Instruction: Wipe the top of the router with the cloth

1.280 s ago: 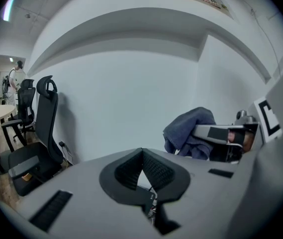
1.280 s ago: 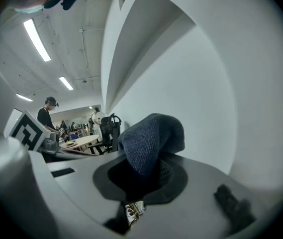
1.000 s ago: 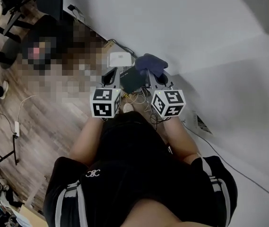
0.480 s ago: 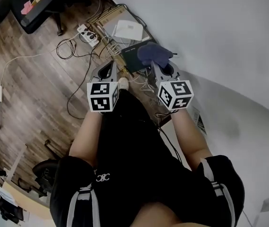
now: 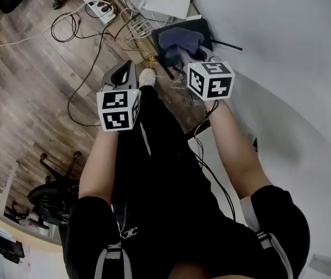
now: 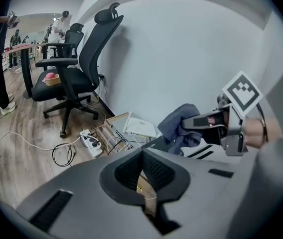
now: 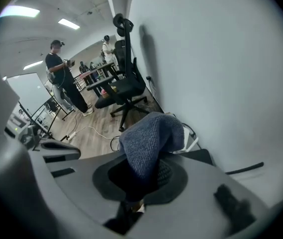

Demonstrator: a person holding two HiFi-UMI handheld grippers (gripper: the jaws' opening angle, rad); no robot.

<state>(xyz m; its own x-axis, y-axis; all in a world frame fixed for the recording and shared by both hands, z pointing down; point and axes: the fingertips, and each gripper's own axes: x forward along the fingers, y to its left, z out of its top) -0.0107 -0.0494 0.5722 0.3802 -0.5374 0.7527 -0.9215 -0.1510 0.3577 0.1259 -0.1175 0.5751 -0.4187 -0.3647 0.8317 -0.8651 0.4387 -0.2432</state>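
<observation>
The black router lies on the floor against the white wall, its thin antennas sticking out to the right. A blue-grey cloth lies over the router's top, and my right gripper is shut on it. In the right gripper view the cloth bulges up out of the closed jaws, with the router just behind. My left gripper hangs to the left of the router, above the cables, shut on nothing. From the left gripper view the cloth hangs from the right gripper.
A white flat box lies beyond the router. A power strip and loose cables spread over the wood floor to the left. My shoe is close to the router. A black office chair stands farther along the wall.
My right gripper has carried the cloth from beside the router onto its top. The left gripper stayed to the left, and the router now sits farther up in the head view.
</observation>
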